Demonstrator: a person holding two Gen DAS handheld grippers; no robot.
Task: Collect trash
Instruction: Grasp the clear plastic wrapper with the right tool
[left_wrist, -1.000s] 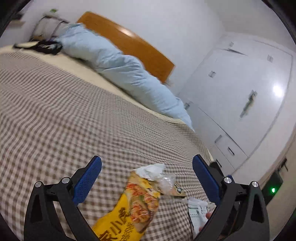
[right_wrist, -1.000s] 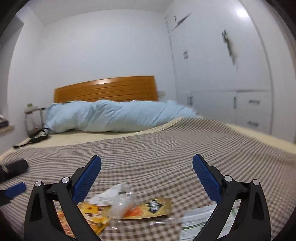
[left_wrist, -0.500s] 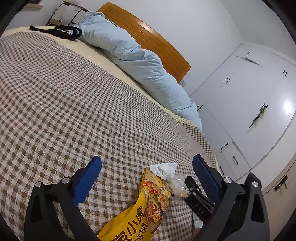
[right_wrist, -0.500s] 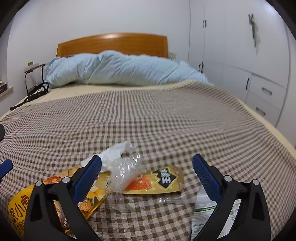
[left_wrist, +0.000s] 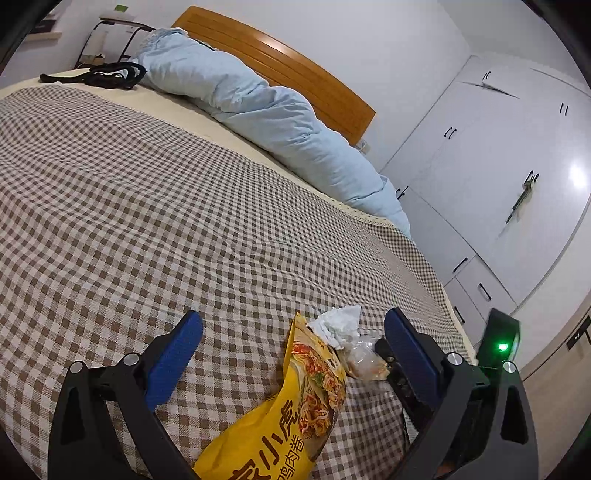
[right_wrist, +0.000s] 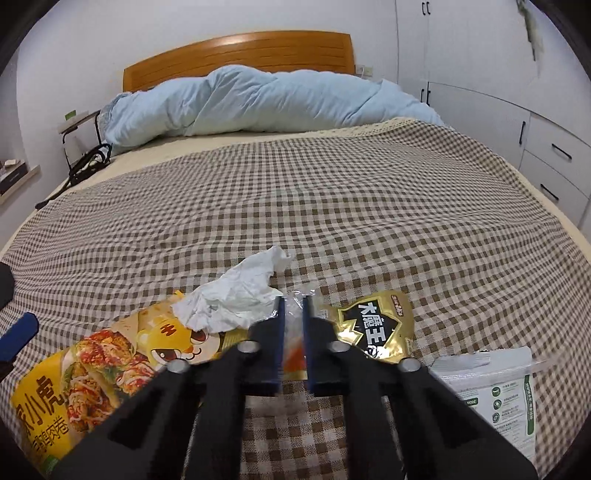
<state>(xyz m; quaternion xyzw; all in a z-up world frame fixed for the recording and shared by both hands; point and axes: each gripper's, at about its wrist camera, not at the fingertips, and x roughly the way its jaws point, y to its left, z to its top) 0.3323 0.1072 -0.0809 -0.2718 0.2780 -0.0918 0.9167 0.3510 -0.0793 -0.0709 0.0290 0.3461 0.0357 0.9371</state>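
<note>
Trash lies near the front of the checked bedspread (right_wrist: 332, 206). A yellow snack bag (right_wrist: 92, 362) (left_wrist: 291, 417) lies beside a crumpled white tissue (right_wrist: 236, 299) (left_wrist: 338, 321), a gold packet (right_wrist: 373, 328) and a white pouch with green print (right_wrist: 495, 387). My right gripper (right_wrist: 293, 332) is closing, and its pads press on a clear plastic wrapper (right_wrist: 294, 345) with orange inside, next to the gold packet. My left gripper (left_wrist: 291, 317) stands open low over the bedspread, the yellow bag's top between its fingers without touching them. One blue left finger (right_wrist: 18, 332) shows at the left edge of the right wrist view.
A rolled light-blue duvet (right_wrist: 258, 99) lies across the bed before the wooden headboard (right_wrist: 236, 51). A black strap bundle (left_wrist: 99, 75) rests at the far left by a small side table (right_wrist: 77, 122). White wardrobes and drawers (left_wrist: 498, 177) line the right wall.
My right gripper dropped toward the trash, tilted down and went from wide open to shut on the clear wrapper. The left gripper stayed open over the yellow bag.
</note>
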